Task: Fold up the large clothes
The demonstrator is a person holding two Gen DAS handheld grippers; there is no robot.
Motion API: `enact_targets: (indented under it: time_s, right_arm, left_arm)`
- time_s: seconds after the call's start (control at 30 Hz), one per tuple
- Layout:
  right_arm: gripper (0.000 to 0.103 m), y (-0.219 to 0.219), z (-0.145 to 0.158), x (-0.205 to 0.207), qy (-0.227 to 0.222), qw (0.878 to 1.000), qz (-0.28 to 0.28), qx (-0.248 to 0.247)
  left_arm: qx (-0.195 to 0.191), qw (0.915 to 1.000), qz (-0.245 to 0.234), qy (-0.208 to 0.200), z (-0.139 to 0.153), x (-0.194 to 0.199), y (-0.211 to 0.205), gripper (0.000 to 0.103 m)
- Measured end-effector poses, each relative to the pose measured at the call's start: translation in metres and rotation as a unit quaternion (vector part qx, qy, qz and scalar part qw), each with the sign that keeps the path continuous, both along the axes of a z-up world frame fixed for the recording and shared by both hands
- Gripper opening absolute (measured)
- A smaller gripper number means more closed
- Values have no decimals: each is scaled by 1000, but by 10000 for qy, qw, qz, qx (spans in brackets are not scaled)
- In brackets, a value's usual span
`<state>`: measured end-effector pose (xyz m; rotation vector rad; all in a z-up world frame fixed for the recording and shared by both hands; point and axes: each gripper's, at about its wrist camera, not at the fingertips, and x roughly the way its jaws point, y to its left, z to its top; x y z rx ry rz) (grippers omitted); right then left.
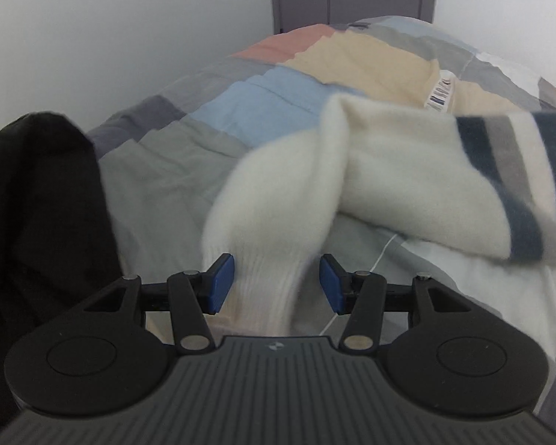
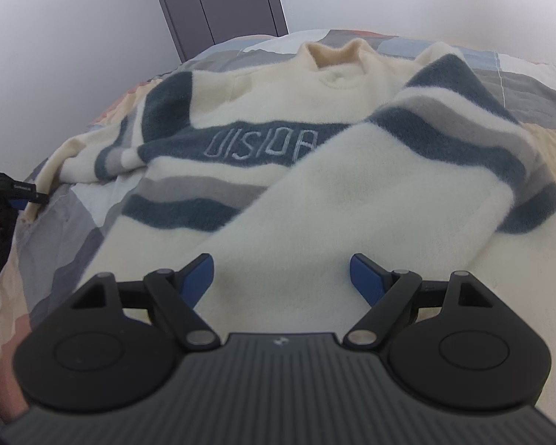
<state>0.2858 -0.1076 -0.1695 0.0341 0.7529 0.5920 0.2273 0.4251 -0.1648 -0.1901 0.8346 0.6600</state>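
A cream sweater [image 2: 278,111] with navy and grey stripes and "USDA" lettering lies front up on the bed, collar at the far end. Its right sleeve [image 2: 352,204] is folded diagonally across the body. My right gripper [image 2: 281,282] is open, its blue pads either side of that sleeve's end, not closed on it. In the left wrist view the other sleeve [image 1: 278,204] runs toward me with its ribbed cuff [image 1: 270,296] between the open blue pads of my left gripper [image 1: 277,283]. The left gripper also shows at the far left of the right wrist view [image 2: 37,198].
A patchwork quilt [image 1: 166,170] in grey, blue, cream and pink covers the bed. A black garment [image 1: 37,204] lies bunched at the left. White walls and a grey door [image 2: 222,3] stand behind the bed. A white label tag [image 1: 439,94] lies on the quilt.
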Motion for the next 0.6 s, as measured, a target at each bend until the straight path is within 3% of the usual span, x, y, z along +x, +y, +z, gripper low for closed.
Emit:
enact_targets:
  time_s: [0.1,0.13,0.17,0.23,0.33,0.43,0.6]
  right_arm:
    - [83,2,-1,2,6,10000,2,-20]
    - [83,3,0,2,5,10000,10,-33]
    - [84,3,0,2,27,10000,27,-39]
    - [84,2,4,3,84,9998,124,103]
    - [83,1,9,3,52,9997,166,171]
    - [83,-1,10,3,27,9999,95,104]
    - [83,-7,10,5,265,9992,139,250]
  left_arm:
    - [324,9993,-60,155,-5,9,-4,56]
    - [447,9988,-10,222,-4,10,-6,42]
    - [531,9980,61,342,-3,13,-8,18]
    - [484,9979,52,425,4,16,-7,9]
    - [340,9987,-257,281,34,14,-17,7]
    - [-342,9982,-344,-339,84,7,-32,7]
    - [-1094,9817,-1004,-1188,168,5,-86,7]
